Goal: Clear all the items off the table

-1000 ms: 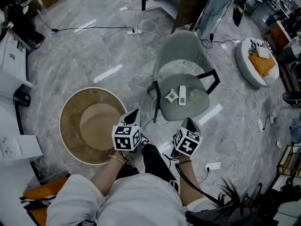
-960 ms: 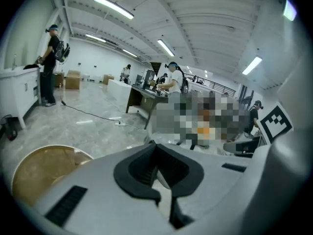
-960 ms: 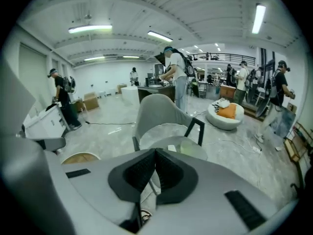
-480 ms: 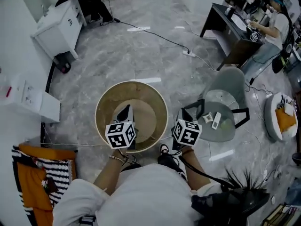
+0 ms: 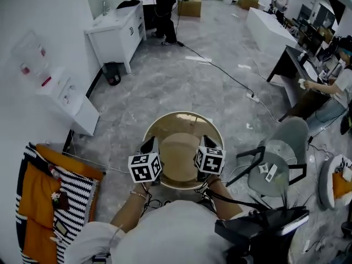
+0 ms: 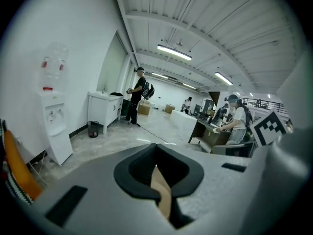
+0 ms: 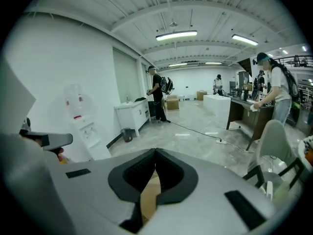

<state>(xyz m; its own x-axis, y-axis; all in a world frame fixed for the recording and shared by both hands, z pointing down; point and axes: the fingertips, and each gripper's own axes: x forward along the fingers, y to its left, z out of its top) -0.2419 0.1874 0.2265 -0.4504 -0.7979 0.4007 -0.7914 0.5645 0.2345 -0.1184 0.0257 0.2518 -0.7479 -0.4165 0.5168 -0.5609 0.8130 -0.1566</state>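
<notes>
A round tan tub stands on the marble floor right in front of me. My left gripper hangs over its left rim and my right gripper over its right rim. Both are shut with nothing between the jaws. In the left gripper view the black tips meet, with the tan tub showing below them. The right gripper looks the same in its own view. To the right, a grey chair carries a white remote and a small white card on its seat.
A white cabinet and a water dispenser line the left wall. An orange and striped cloth lies at lower left. A cable crosses the floor. People stand at the far end and at a dark desk on the right.
The view has swung from the grey chair to the tan tub. Both grippers have moved from beside the chair to over the tub, and the chair now lies at the right.
</notes>
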